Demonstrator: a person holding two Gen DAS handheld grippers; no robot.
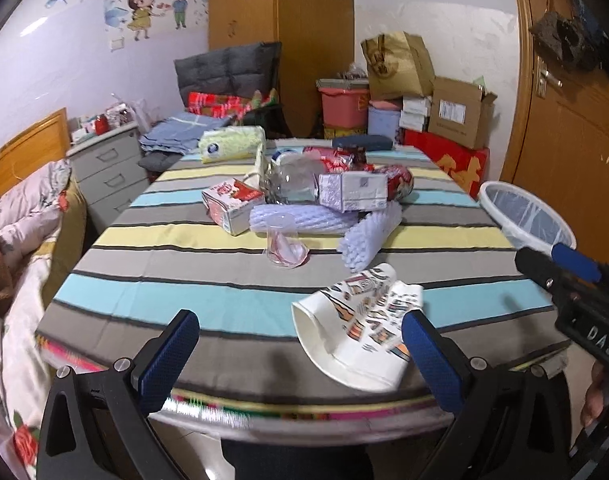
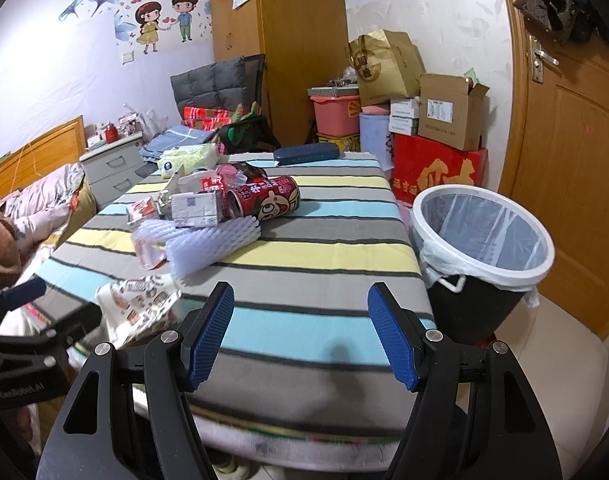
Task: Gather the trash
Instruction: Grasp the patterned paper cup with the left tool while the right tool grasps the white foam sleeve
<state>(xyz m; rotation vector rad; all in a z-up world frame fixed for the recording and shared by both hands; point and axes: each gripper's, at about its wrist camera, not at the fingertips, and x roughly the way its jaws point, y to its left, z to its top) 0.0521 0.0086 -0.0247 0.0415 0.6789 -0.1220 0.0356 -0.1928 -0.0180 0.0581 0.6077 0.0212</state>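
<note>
A crushed white paper cup with printed patterns (image 1: 360, 328) lies on its side near the front edge of the striped tablecloth (image 1: 224, 300), between the spread, empty fingers of the left gripper (image 1: 300, 356). The right gripper (image 2: 300, 336) hovers spread and empty beside the black bin with a white-rimmed liner (image 2: 480, 240).

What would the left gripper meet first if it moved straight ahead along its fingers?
Probably the crushed paper cup. It lies on the tablecloth just ahead of the open left gripper, toward its right finger. The centre line looks free up to the clear plastic cup, though depth is uncertain.
</note>
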